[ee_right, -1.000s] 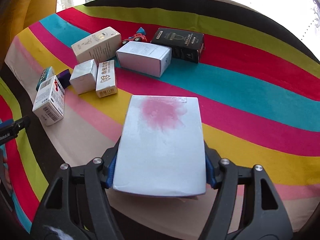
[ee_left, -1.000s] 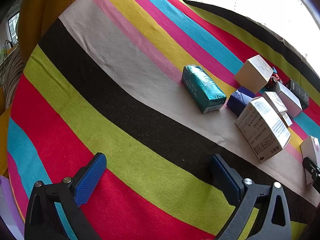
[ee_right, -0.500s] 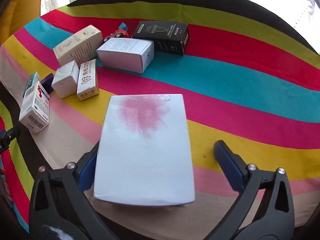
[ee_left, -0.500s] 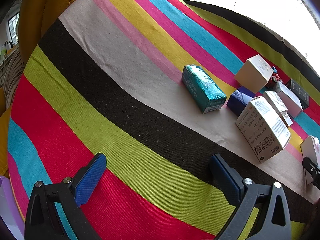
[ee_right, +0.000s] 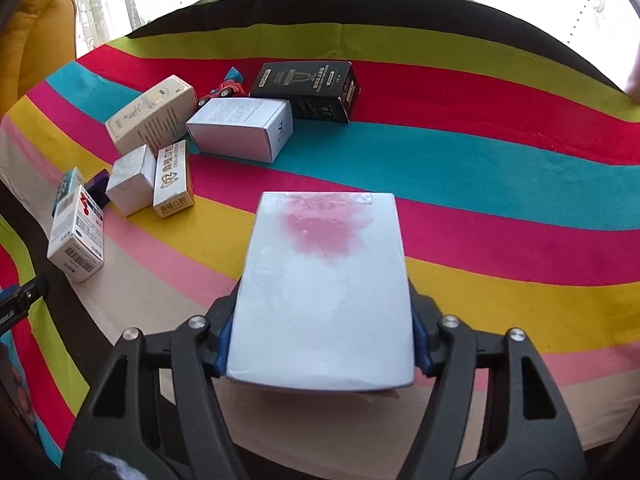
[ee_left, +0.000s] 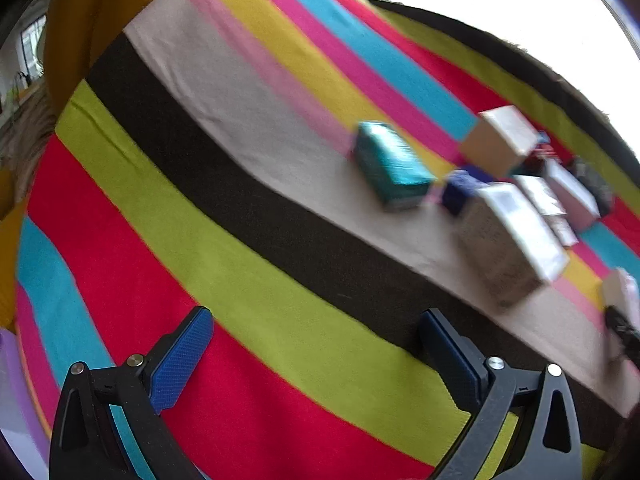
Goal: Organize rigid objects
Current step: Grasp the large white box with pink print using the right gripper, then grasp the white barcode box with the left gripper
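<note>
My right gripper (ee_right: 322, 344) is shut on a flat white box with a pink stain (ee_right: 324, 288), its pads pressed to both long sides, over the striped cloth (ee_right: 500, 184). A cluster of boxes lies at the left: a black box (ee_right: 308, 90), a white box (ee_right: 240, 128), a beige box (ee_right: 152, 114), a small silver box (ee_right: 130, 184) and a barcode box (ee_right: 76, 240). My left gripper (ee_left: 316, 344) is open and empty above the cloth (ee_left: 240, 272), well short of a teal box (ee_left: 390, 166) and the barcode box (ee_left: 508, 240).
A small red toy car (ee_right: 222, 90) sits behind the white box. A dark blue box (ee_left: 460, 190) lies beside the teal one. A yellow chair (ee_left: 112, 8) stands beyond the table's far left edge. The left gripper's tip (ee_right: 20, 300) shows at the left edge.
My right gripper opened half a second ago and has shut again on the stained white box. The left wrist view has shifted and blurred; the left gripper stays open.
</note>
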`<state>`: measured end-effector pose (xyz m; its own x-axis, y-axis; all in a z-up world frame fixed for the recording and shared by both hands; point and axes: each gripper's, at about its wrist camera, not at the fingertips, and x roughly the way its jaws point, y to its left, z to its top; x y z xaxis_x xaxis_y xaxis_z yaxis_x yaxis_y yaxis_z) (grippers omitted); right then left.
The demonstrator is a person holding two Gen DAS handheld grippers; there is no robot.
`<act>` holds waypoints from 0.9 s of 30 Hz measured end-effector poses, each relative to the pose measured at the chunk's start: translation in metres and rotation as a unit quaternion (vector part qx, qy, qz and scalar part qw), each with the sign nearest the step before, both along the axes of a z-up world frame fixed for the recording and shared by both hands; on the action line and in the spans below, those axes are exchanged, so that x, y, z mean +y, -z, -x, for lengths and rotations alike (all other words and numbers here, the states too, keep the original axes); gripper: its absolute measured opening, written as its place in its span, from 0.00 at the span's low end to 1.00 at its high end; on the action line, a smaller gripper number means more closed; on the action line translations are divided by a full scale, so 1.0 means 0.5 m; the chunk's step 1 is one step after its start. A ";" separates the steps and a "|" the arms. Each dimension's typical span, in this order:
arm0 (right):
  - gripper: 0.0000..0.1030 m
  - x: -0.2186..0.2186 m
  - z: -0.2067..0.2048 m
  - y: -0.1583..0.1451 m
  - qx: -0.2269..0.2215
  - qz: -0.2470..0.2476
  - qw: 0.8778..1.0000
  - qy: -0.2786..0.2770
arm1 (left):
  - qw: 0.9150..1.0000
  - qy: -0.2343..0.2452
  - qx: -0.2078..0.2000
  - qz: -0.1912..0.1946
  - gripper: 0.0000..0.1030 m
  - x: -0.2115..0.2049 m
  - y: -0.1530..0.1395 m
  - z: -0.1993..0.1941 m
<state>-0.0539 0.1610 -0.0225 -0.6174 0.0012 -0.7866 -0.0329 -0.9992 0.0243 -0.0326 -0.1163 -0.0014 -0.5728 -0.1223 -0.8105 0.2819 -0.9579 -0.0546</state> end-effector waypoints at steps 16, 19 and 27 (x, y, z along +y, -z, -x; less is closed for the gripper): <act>0.68 -0.008 -0.002 -0.008 -0.002 -0.008 1.000 0.000 | 0.997 0.073 0.009 0.013 0.66 0.160 -0.011 0.137; 0.68 -0.008 -0.002 -0.008 -0.002 -0.008 1.000 0.000 | 0.995 0.096 0.020 0.029 0.46 0.159 -0.015 0.119; 0.68 -0.008 -0.003 -0.009 -0.002 -0.008 1.000 0.000 | 0.976 0.216 0.028 0.031 0.40 0.169 -0.024 0.012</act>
